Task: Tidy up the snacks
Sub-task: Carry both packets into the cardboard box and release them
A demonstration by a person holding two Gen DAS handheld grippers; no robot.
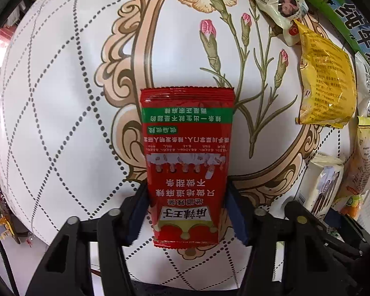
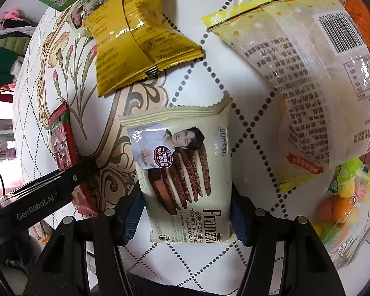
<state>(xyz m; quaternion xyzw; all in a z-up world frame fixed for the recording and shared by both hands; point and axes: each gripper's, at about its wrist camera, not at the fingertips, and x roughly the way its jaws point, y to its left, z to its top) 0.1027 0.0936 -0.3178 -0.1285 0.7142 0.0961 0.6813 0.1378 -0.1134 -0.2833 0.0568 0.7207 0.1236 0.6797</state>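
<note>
Our left claw (image 1: 187, 212) grips a flat red foil snack packet (image 1: 186, 157) in the frame's middle. Our right claw (image 2: 188, 222) grips a cream cookie packet (image 2: 185, 172) mid-frame. Both look light, crinkly and slippery, so we pinch their sides gently above the flowered worktop (image 1: 61, 123).

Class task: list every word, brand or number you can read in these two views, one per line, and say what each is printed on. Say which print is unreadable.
"Franzz", cut off by the edge: cream cookie packet.
"YOGURT CHOCOLATE FLAVOR COOKIE": same packet.
"GenRobot.AI": black left gripper arm.
"麻辣王子", upside down: red spicy-strip packet.
"纯牛奶": green and blue milk carton.
Too small or blurred: yellow snack pouch, large pale cracker bag and its barcode digits.
</note>
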